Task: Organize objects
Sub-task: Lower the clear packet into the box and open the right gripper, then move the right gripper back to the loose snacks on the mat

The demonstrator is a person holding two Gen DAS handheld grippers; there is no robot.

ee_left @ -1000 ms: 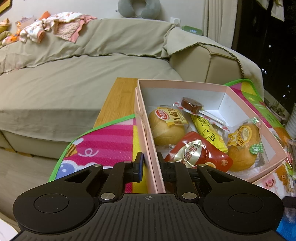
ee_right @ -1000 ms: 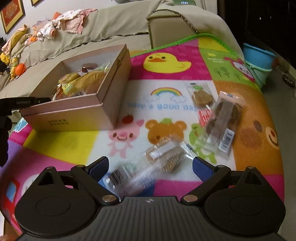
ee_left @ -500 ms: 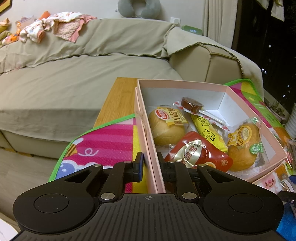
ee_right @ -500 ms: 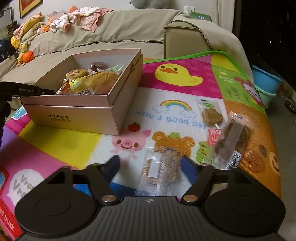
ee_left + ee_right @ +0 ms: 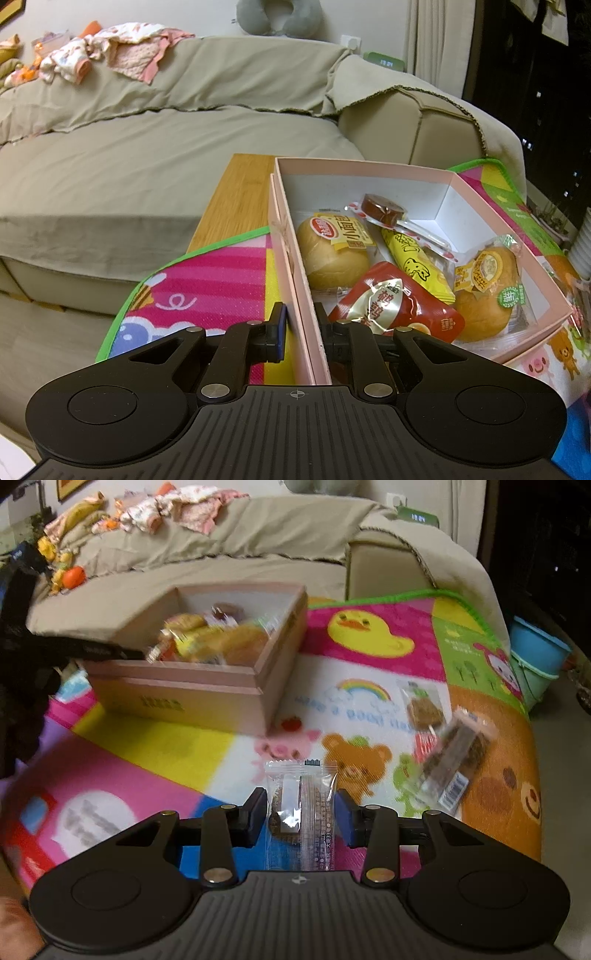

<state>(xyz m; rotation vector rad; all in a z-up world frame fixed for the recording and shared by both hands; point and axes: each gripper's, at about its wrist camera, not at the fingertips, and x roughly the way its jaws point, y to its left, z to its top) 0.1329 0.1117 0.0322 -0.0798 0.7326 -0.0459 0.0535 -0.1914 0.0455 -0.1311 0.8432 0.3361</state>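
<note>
Box contents, right wrist view: the snacks in the pink box [image 5: 192,698] are smeared by motion blur; none can be told apart.
Box print: lettering on its front wall is unreadable.
Snack packet [image 5: 301,812]: its lower end is hidden behind the gripper body.
Red pouch [image 5: 399,310]: its near corner is hidden behind the left gripper [image 5: 299,328].
Play mat [image 5: 166,753]: its printed words are blurred.

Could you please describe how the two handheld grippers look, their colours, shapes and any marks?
Both are matte black plastic. The left gripper and the right gripper each have a ribbed flat body with a small crosshair mark at its front edge, two rounded lobes with circular discs, angular linkage arms with silver pivot pins, and fingers carrying blue pads. No cables or sleeves are visible.
</note>
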